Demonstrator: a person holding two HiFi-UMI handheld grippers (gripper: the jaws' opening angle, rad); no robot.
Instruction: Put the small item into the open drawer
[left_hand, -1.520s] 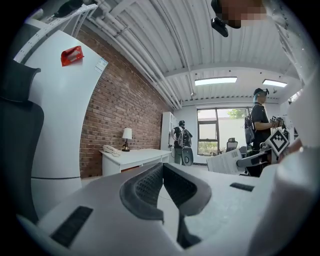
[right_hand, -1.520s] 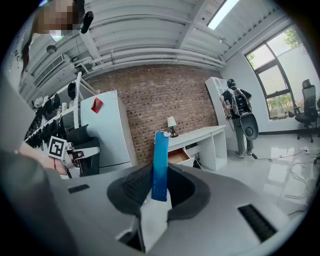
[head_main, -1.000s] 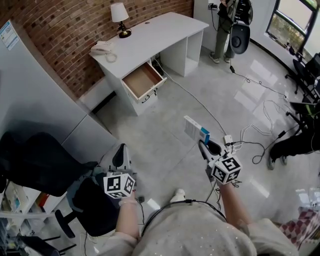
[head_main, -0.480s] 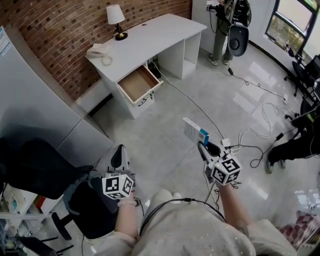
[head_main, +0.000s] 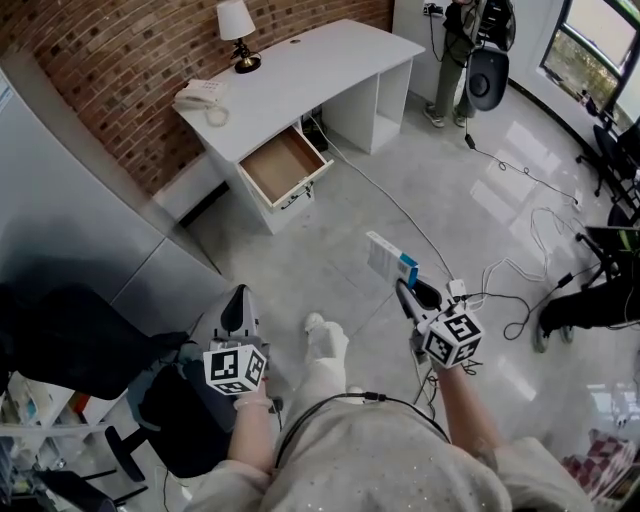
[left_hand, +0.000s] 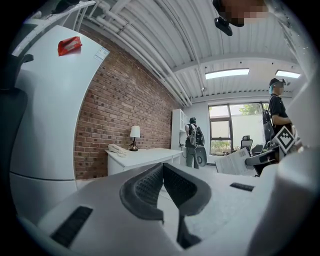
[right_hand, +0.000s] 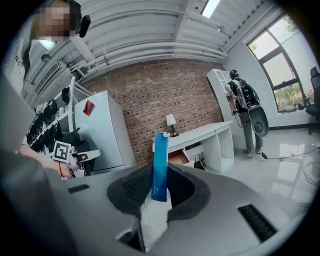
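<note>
Although aimed level toward the far brick wall (head_main: 130, 85), grips nothing with the left gripper (left_hand: 162, 166): fingers pressed together at the tips, empty. Just left of and behind those fingers, a black office chair (head_main: 70, 335). Close ahead of them, a grey cabinet (head_main: 100, 215) standing against the brick.

Farther ahead and off to the right of the left fingers, well apart from both grippers, the open drawer (head_main: 285, 165), pulled out of a white desk (head_main: 320, 65), wooden bottom showing. On the desktop, a telephone (head_main: 200, 97) and a small lamp (head_main: 238, 30). Between the two grippers, lower down, a pale shoe (head_main: 325, 340) with its toe toward the drawer.

At the right, clamps the small box (head_main: 388, 258) with the right gripper (right_hand: 160, 170): pads closed on its lower end, box upright and edge-on, white with a blue side, top reaching well past the fingertips. Between box and drawer, open grey floor (head_main: 300, 260) crossed by one thin cable (head_main: 400, 215). Right of the right fingers, loose cables (head_main: 510, 285) in loops. Far beyond, past the desk's right end, a standing person (head_main: 455, 55) with a backpack.
</note>
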